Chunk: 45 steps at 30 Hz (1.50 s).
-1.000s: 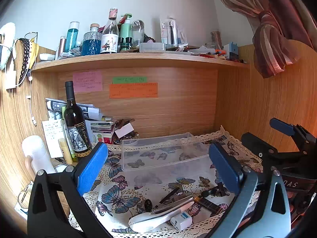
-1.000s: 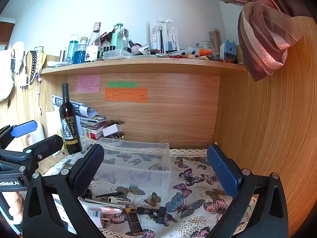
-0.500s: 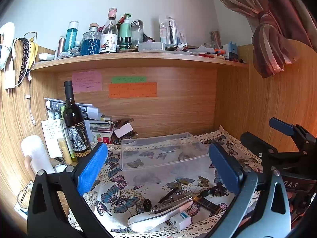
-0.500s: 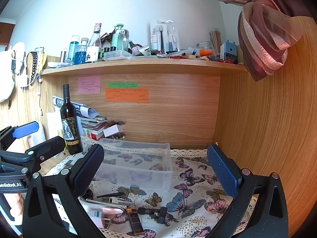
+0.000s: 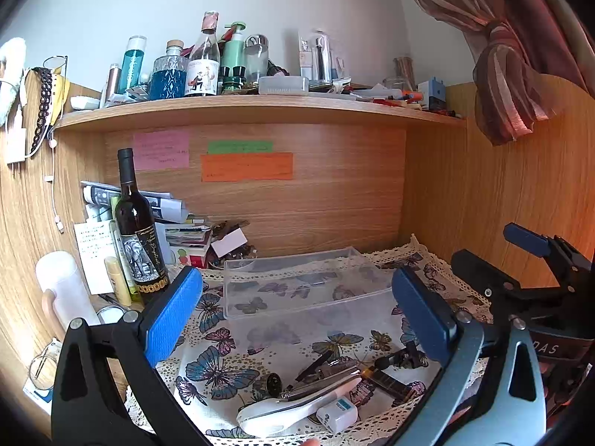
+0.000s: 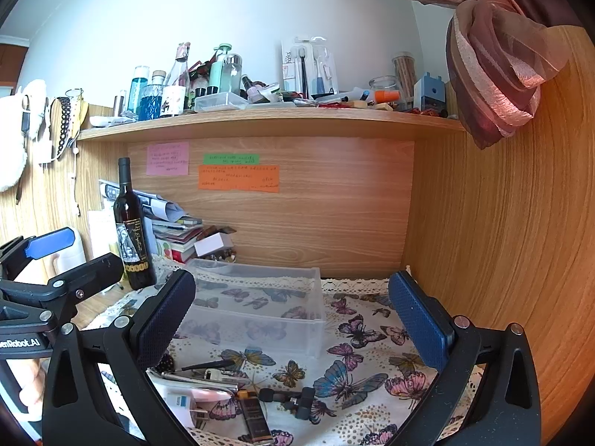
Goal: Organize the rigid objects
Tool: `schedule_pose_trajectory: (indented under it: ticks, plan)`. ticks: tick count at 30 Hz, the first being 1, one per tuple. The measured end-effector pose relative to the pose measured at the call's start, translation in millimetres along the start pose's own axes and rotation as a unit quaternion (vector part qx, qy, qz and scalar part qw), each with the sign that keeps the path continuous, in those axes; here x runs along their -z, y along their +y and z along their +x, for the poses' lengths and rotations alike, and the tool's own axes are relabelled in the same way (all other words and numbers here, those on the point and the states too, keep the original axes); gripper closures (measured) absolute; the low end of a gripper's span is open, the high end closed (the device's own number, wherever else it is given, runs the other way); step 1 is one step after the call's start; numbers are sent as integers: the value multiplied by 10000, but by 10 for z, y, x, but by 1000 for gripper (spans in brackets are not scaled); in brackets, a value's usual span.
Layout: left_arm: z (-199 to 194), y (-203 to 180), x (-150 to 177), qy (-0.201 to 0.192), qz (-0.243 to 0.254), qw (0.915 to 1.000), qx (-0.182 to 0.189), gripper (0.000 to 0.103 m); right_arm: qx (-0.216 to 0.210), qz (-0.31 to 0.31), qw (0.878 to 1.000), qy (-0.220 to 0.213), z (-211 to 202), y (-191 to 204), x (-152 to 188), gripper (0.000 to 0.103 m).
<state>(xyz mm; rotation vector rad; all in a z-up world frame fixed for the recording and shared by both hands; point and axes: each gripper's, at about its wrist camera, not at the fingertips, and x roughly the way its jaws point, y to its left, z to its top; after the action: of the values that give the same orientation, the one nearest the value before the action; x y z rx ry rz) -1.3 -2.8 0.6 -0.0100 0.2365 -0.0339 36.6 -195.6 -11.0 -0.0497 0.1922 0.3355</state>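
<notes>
A clear plastic box (image 5: pixel 297 282) (image 6: pixel 256 308) stands open and empty on the butterfly cloth (image 5: pixel 219 368) near the back wall. In front of it lies a small heap of rigid things: a white and pink device (image 5: pixel 293 405), a white plug adapter (image 5: pixel 336 410) (image 6: pixel 182 407), metal tweezers (image 5: pixel 323 364) (image 6: pixel 208 364), a dark lighter (image 5: pixel 386 383) (image 6: pixel 254 416), a black clip microphone (image 6: pixel 293 399). My left gripper (image 5: pixel 293 316) is open above the heap. My right gripper (image 6: pixel 293 319) is open, to the right of the left one (image 6: pixel 55 282).
A dark wine bottle (image 5: pixel 137 238) (image 6: pixel 132 230) stands at the left beside stacked books (image 5: pixel 186 238) and a white bottle (image 5: pixel 63 290). A shelf (image 5: pixel 241 109) with several bottles runs overhead. Wooden walls close the back and right side (image 6: pixel 502 241). A curtain (image 6: pixel 494 67) hangs at upper right.
</notes>
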Motion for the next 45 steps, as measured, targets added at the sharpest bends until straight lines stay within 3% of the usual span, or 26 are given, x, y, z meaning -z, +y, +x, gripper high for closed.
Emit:
schedule_pose_trajectory:
  ticks: [5,8,13,21,29,34,36,38,40,45]
  plan:
    - [85,61,52,123,-123,9998,68,1,84,41,9999,69,64,-26,56,0]
    - [167,132,105,298,-213,9993,32,13,101,112,9996,222,122,-73,119,0]
    - [368,219,306,868,-411,9952,176,17,144,193,9969,748,284,-174,327,11]
    - [593,0,726,1674,-542,9833,457,30,57,464,9862,1585,514,-391,685,30]
    - [649,-177,1020,2218,-591,9722,453,37,-84,524,9783,2002,610,-443,901,31]
    - [652,-260,1133,2347,-420,9703,409,38,-271,547,9736,2201,735,-406,987,31]
    - [660,-305,1156,2351,-321,9706,393,44,-339,557,9706,2316,802,-385,1036,31]
    - [708,-309,1188,2439,-319,9681,481,59,-379,562,9688,2382,847,-356,1069,31]
    - [762,-294,1225,2555,-358,9647,536,67,-424,577,9673,2434,887,-333,1088,37]
    - [769,-260,1226,2534,-441,9642,651,70,-499,667,9624,2585,978,-322,1139,56]
